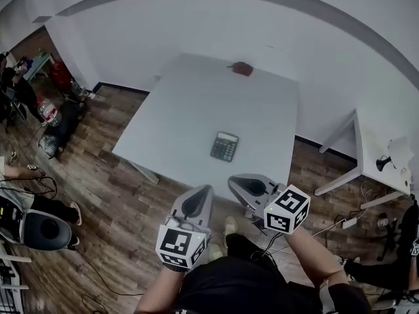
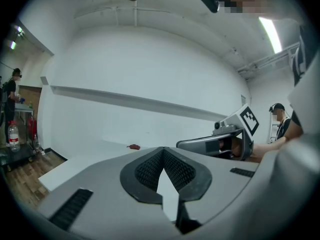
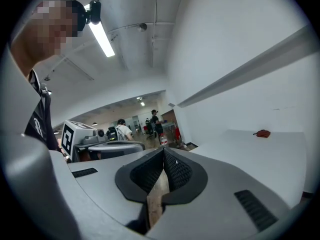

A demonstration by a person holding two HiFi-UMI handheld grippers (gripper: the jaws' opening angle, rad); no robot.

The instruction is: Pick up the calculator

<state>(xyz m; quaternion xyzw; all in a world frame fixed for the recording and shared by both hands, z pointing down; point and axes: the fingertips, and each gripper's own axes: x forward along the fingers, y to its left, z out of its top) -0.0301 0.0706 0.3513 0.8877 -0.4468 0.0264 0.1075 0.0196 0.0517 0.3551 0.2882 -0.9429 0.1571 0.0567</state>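
Nothing of the pickup is done yet. The calculator [image 1: 224,146] lies flat on the bench [image 1: 190,103], ahead of both grippers and apart from them. The left gripper [image 1: 200,198] and right gripper [image 1: 243,186] are both closed and empty, short of the bench edge.

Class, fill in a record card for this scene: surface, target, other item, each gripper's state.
surface: white rectangular table
target: dark grey calculator with pale display, lying flat near the table's front edge, untouched
other item: small reddish-brown object at the far edge
left gripper: jaws together, empty
right gripper: jaws together, empty
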